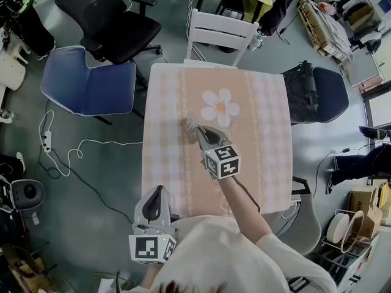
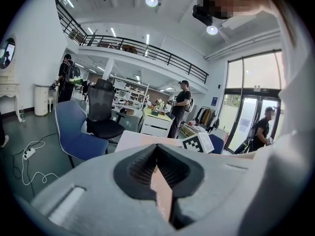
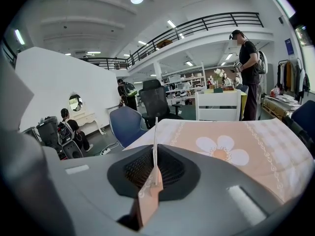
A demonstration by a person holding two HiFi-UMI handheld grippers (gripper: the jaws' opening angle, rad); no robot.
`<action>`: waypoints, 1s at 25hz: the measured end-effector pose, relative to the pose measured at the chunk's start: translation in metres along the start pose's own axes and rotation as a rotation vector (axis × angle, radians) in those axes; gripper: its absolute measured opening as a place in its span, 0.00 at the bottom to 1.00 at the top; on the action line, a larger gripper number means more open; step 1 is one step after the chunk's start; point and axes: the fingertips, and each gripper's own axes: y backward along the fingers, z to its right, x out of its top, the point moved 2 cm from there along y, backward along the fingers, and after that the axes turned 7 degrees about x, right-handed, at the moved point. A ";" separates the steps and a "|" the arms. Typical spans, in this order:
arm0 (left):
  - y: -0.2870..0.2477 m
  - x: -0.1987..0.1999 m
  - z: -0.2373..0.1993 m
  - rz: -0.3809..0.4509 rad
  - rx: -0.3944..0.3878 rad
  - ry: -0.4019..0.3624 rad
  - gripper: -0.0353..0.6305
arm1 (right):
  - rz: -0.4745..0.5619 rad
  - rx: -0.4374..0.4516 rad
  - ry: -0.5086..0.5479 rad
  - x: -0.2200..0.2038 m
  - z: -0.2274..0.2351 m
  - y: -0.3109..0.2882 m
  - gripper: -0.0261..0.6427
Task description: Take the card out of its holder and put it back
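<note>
**White shirt looming low, right tongs clamping the card**

White shirt fabric is filling the 6 o'clock edge of the head view. From it a bare forearm is reaching toward 11 o'clock over the surface. The right tongs are sitting closed on the card, which is standing edge-on between the ribbed black pads and rising past the tips as a thin pale line. Whether the holder is wrapping it I cannot tell; no separate sleeve is showing. The left tongs are lying together with nothing between them. They are hanging at the surface's 7 o'clock corner, well apart from the right pair.

The card is looking light, thin and flat. It is stiff enough to be standing unsupported, yet likely to bow if pinched hard at a corner. Its faces are probably smooth, so a loose grip is risking a slip. Taking it across a broad strip near one edge, flat face to pad, is looking safest.

The surface is wearing a soft peach-and-white checked cloth with lace-like stripes. A white daisy is lying at 1 o'clock of the right tips. The tongs' bodies are showing as smooth grey moulded shells.
</note>
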 end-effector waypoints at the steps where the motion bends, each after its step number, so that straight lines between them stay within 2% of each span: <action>1: 0.000 0.000 0.000 0.000 0.001 0.002 0.05 | 0.003 -0.001 -0.001 0.001 0.000 0.001 0.06; 25: 0.014 0.006 0.008 0.045 -0.021 -0.013 0.05 | 0.077 -0.029 0.016 0.030 -0.005 0.027 0.06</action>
